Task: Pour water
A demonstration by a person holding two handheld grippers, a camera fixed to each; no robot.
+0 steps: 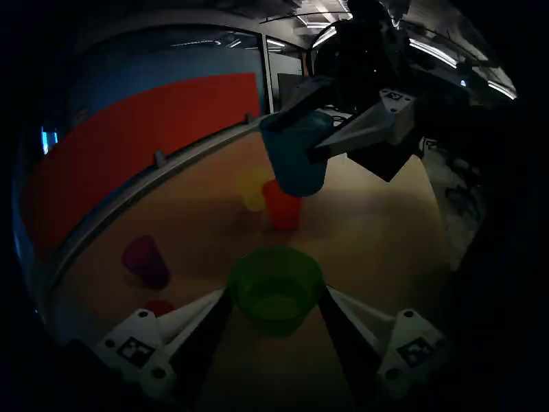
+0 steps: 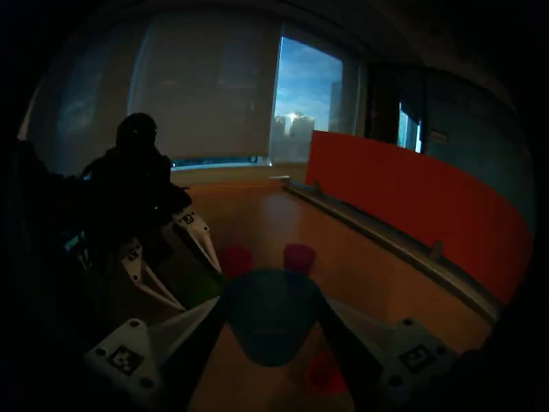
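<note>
Dim room. L hand-held gripper (image 1: 274,296) pinches a green cup (image 1: 274,278) btw both fingers, over the wooden tabletop (image 1: 370,226). R hand-held gripper (image 2: 271,302) pinches a blue cup (image 2: 271,333), held up just beyond the green one. On the tabletop: yellow cup (image 1: 248,187) just beside red cup (image 1: 281,206); purple cup (image 1: 145,259) well apart, nearer the edge rail. Can't tell if either held cup has water.

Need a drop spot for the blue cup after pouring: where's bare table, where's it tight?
Bare table right of the red cup, out to the edge. Smaller gap between purple cup and yellow cup. Crowded centre: yellow and red cups side by side, blue cup above, green cup nearer.
</note>
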